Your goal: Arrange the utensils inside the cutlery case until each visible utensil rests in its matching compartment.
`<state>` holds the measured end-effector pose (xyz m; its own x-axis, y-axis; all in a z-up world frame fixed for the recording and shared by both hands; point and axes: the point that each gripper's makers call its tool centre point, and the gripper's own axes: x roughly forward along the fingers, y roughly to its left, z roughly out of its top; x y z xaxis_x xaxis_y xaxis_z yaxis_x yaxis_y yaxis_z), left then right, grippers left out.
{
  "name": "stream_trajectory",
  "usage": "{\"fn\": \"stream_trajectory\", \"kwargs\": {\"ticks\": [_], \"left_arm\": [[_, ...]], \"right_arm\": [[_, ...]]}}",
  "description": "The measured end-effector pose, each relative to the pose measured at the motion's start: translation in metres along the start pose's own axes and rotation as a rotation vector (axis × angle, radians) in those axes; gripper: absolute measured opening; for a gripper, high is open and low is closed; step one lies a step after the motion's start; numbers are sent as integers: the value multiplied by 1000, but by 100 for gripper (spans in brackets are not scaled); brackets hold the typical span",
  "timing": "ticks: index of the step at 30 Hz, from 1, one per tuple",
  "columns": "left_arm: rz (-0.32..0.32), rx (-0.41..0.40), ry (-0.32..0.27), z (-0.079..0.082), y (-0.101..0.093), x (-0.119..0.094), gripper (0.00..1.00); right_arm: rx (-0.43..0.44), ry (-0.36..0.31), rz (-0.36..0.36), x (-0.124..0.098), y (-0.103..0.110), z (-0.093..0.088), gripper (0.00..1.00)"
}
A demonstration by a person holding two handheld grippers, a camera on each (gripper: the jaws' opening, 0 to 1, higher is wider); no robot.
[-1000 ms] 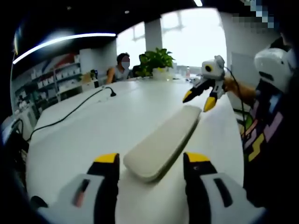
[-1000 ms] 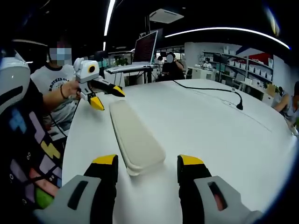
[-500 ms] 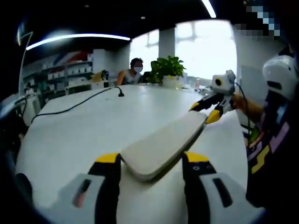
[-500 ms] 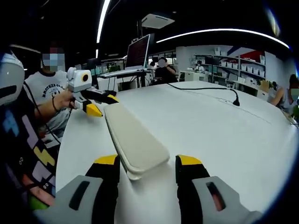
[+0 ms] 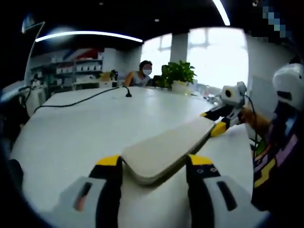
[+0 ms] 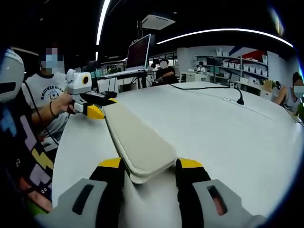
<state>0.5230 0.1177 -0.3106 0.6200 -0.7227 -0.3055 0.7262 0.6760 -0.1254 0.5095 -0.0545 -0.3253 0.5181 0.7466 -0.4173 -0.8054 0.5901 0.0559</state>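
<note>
Progress looks close to nil: the long, flat, pale beige plastic cutlery case with rounded ends lies closed on the broad white table, and no utensils can be seen, so all the sorting seems still to come.

In the left gripper view the case runs from lower centre up toward the right. The left tongs stand apart, yellow tips flanking its near end; whether they touch it I cannot tell.

In the right gripper view the case stretches from lower centre to the upper left, its near end between the spread right tongs, contact again unclear.

Judging by this, the lid must come off before any utensil can be placed.
</note>
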Motion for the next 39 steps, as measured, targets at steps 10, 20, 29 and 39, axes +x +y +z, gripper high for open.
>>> {"fn": "stream_trajectory", "kwargs": {"ticks": [10,20,29,39], "left_arm": [[29,0,-12,-4,-5,3,55],[53,4,-55,7,-12,6,56],[44,29,-101,33,-22,30,55],[34,39,-110,46,-26,61,55]], "right_arm": [[-24,-31,-5,0,0,0,41],[-55,-50,-18,-7,-7,5,40],[-47,-120,-36,-32,-37,21,42],[-75,-130,-70,-46,-67,25,43]]}}
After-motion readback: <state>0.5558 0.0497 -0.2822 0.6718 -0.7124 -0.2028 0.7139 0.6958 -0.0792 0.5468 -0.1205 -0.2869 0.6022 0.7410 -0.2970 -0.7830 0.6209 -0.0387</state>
